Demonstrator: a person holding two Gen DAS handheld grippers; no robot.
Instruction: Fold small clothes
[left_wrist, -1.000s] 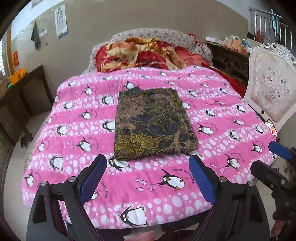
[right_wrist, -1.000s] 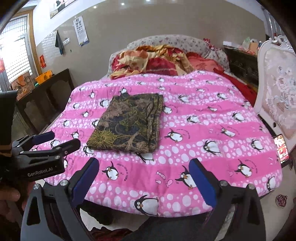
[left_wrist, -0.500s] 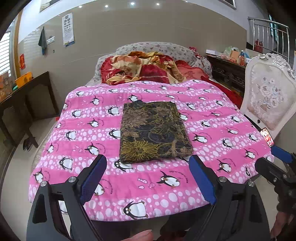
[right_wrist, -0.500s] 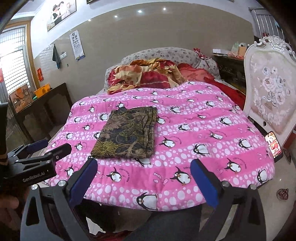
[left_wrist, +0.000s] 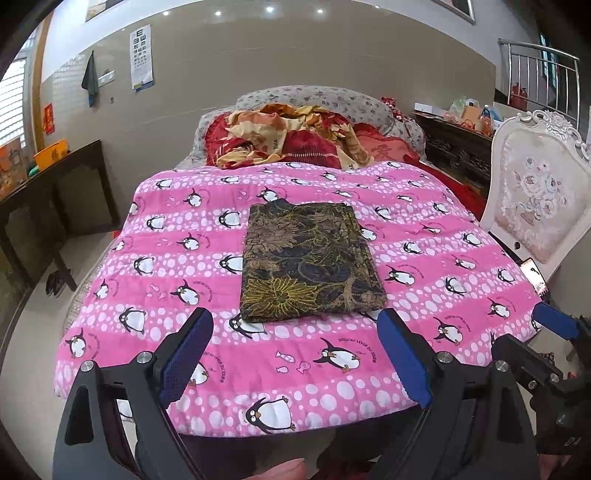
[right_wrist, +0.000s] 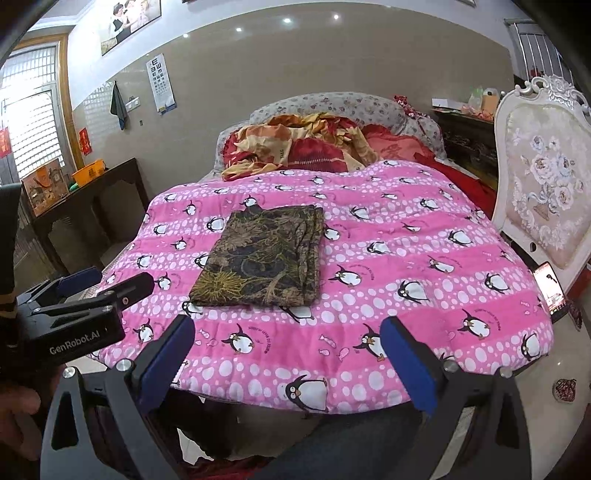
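On the bed, the pink penguin-print quilt (left_wrist: 177, 236) is lying spread across nearly the whole mattress and is showing more of its near edge and of the floor below than it did a second ago: both cameras are now taking in a wider scene, which indicates that the two tools are drawing back and slightly up from the bed. A heap of red and yellow bedding (left_wrist: 291, 136) is resting at the headboard end, and a white upholstered chair (left_wrist: 535, 199) is standing just beside the bed's right side.

Near the middle of the quilt, the dark floral garment (left_wrist: 306, 258) is lying flat as a neat rectangle, its layered edges stacked along the right side in the right wrist view (right_wrist: 262, 258). It is keeping the same shape and place through the interval; nothing is touching it.

The left gripper (left_wrist: 295, 354) is holding its blue pads spread wide with nothing between them, well short of the garment. The right gripper (right_wrist: 288, 358) is likewise standing wide apart and empty.

Judged from this, the fold on this piece is reading as finished, and the withdrawal is marking release rather than a fresh reach.
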